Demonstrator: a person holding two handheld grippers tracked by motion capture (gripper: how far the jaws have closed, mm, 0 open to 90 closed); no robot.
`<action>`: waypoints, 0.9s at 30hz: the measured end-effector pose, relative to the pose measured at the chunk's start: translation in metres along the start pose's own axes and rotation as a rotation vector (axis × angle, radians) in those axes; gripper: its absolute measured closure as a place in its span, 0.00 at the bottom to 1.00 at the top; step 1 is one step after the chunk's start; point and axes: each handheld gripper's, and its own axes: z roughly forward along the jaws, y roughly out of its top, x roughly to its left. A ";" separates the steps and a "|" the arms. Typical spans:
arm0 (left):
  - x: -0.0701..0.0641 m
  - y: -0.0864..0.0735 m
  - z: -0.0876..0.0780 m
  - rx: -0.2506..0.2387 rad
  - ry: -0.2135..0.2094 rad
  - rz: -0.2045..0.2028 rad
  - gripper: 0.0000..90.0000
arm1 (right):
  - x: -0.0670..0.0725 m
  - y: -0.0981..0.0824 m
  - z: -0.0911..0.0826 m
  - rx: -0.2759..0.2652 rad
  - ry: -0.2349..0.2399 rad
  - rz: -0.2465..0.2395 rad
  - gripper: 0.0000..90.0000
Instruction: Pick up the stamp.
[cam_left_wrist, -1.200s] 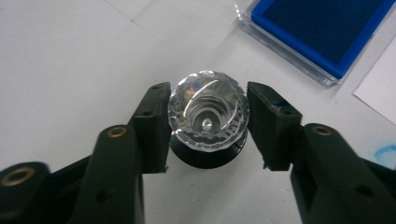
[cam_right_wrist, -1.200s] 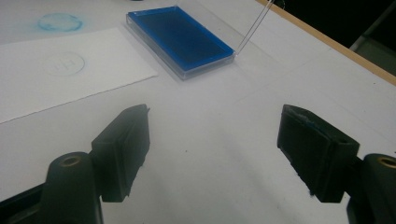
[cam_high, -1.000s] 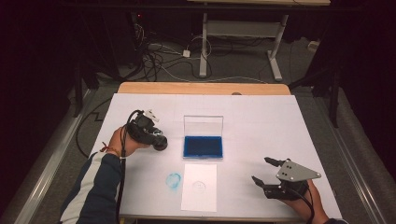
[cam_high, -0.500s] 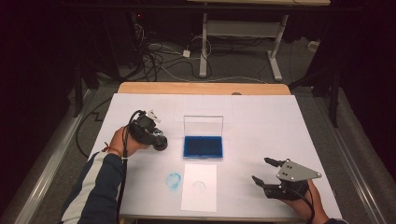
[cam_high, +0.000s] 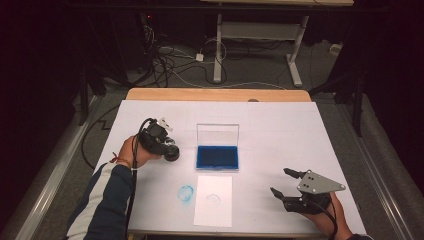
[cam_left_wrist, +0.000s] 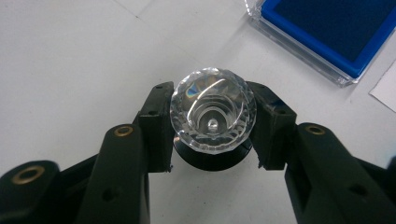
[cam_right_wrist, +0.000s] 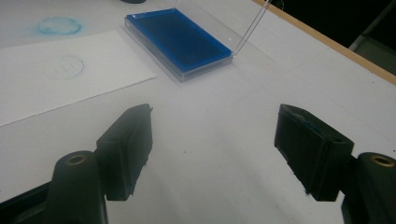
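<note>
Seen from the high view, the white tabletop (cam_high: 280, 130) carries one stamp (cam_high: 170, 151), one open blue ink pad (cam_high: 217, 156), one sheet of paper (cam_high: 213, 200) and one blue ring print (cam_high: 186, 193) made straight on the tabletop. The left tool (cam_high: 167, 148) lies on its side in the person's left hand (cam_high: 134, 152), clamped on the stamp just left of the ink pad. The right tool (cam_high: 285, 184) rests near the front right corner, tilted toward the centre, its two jaws apart with nothing between them, having just been closing a little. The paper lies just in front of the pad, with a faint round print on it.

In the left gripper view, the left tool (cam_left_wrist: 212, 135) has both pads pressed against the sides of the stamp's (cam_left_wrist: 213, 115) faceted clear knob, its black base on the tabletop; a corner of the ink pad (cam_left_wrist: 327, 28) sits near at upper right.

In the right gripper view, the right tool (cam_right_wrist: 214, 149) holds nothing. Beyond it lie the paper (cam_right_wrist: 70, 79), the ink pad (cam_right_wrist: 180, 42) with its clear lid upright, and the blue ring print (cam_right_wrist: 59, 25).
</note>
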 end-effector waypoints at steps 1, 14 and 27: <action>0.000 0.000 0.000 0.000 -0.001 -0.001 0.59 | 0.000 0.000 0.000 0.000 0.000 0.000 0.31; 0.000 -0.002 0.000 0.001 -0.005 -0.010 0.60 | 0.000 0.000 0.001 0.002 0.007 0.004 0.31; 0.000 -0.013 -0.009 -0.095 0.033 -0.042 0.60 | -0.001 0.000 0.000 -0.001 0.006 0.008 0.32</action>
